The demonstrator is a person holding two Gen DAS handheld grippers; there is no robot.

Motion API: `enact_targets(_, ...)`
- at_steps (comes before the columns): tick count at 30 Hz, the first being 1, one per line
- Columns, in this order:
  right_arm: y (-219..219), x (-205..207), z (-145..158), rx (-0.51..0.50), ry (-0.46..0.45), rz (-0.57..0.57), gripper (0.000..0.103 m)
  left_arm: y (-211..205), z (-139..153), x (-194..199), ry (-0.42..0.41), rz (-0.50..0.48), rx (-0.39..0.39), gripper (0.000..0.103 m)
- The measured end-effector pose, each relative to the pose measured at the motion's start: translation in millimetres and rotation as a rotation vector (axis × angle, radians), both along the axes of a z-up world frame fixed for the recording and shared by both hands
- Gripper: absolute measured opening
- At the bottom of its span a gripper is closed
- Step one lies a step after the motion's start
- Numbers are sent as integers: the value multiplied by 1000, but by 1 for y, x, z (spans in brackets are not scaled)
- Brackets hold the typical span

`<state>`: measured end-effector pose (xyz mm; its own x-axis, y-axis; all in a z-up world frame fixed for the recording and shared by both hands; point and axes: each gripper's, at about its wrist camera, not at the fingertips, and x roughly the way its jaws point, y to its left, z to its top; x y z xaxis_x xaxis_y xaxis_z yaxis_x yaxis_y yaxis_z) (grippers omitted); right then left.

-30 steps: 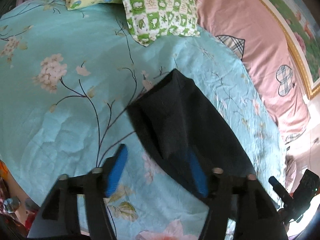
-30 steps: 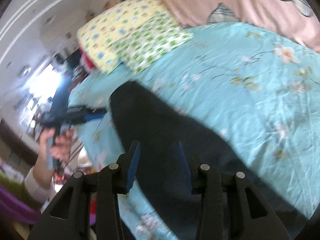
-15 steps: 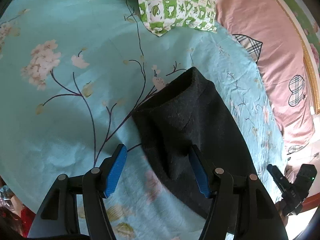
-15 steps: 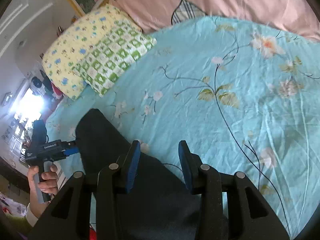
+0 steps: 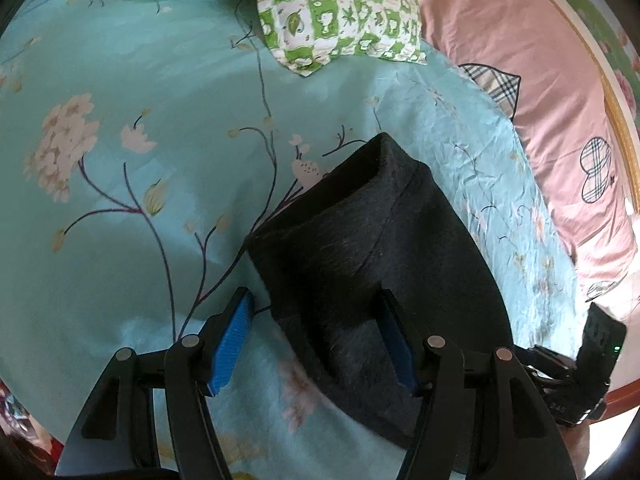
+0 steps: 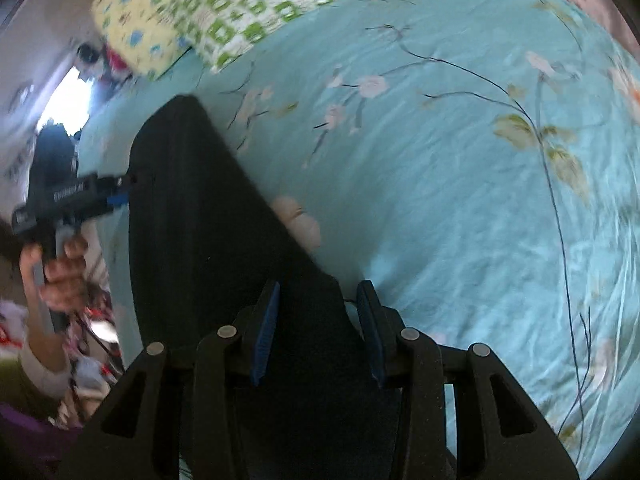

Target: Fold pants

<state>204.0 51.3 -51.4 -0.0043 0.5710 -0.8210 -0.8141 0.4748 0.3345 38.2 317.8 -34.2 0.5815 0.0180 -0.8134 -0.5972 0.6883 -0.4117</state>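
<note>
Pants (image 5: pixel 360 264) lie lower centre on the bed (image 5: pixel 120 208), partly folded. Left gripper (image 5: pixel 316 344) and right gripper (image 6: pixel 318 330): fingers open, gripping nothing. Risk: a shallow pinch catches one layer only, skewing the fold

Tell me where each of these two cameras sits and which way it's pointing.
Left wrist: on the left hand-held gripper, looking along its open fingers over the black pants toward the green checked pillow; the right hand-held gripper's body shows at lower right.
Right wrist: on the right hand-held gripper, fingers open over the pants; the person's left hand shows at left.
Shared: pants, pillow, floral sheet.
</note>
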Motion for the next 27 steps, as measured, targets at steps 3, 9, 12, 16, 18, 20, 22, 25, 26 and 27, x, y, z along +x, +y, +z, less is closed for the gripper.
enact_targets(3, 1, -2, 1, -12, -7, 28, 38, -5, -1, 8, -12, -25, 24, 40)
enact_targets(9, -10, -2, 11, 46, -5, -1, 17, -10, 18, -7, -112, -33, 7, 14)
enact_targets(12, -28, -7, 44, 101, -155, -109, 14, -10, 44, -38, -240, -21, -54, 14)
enact_targets(16, -26, -25, 57, 107, -285, -160, 14, -22, 64, -55, -275, -37, 16, 14)
enact_targets(18, -16, -37, 55, 78, -354, -153, 14, -21, 63, -56, -271, -51, 51, 14)
enact_targets(20, -5, -43, 51, 43, -413, -144, 14, -15, 57, -55, -261, -58, 51, 14)
enact_targets(22, 2, -45, 41, 20, -432, -145, 14, -8, 43, -50, -235, -66, 72, 14)
enact_targets(25, 10, -42, 27, -38, -443, -156, 14, 2, 18, -40, -191, -84, 77, 15)
enact_targets(26, 12, -41, 23, -45, -448, -161, 14, 4, 9, -35, -176, -98, 79, 15)
enact_targets(27, 14, -40, 18, -50, -448, -167, 14, 4, 4, -33, -165, -106, 89, 16)
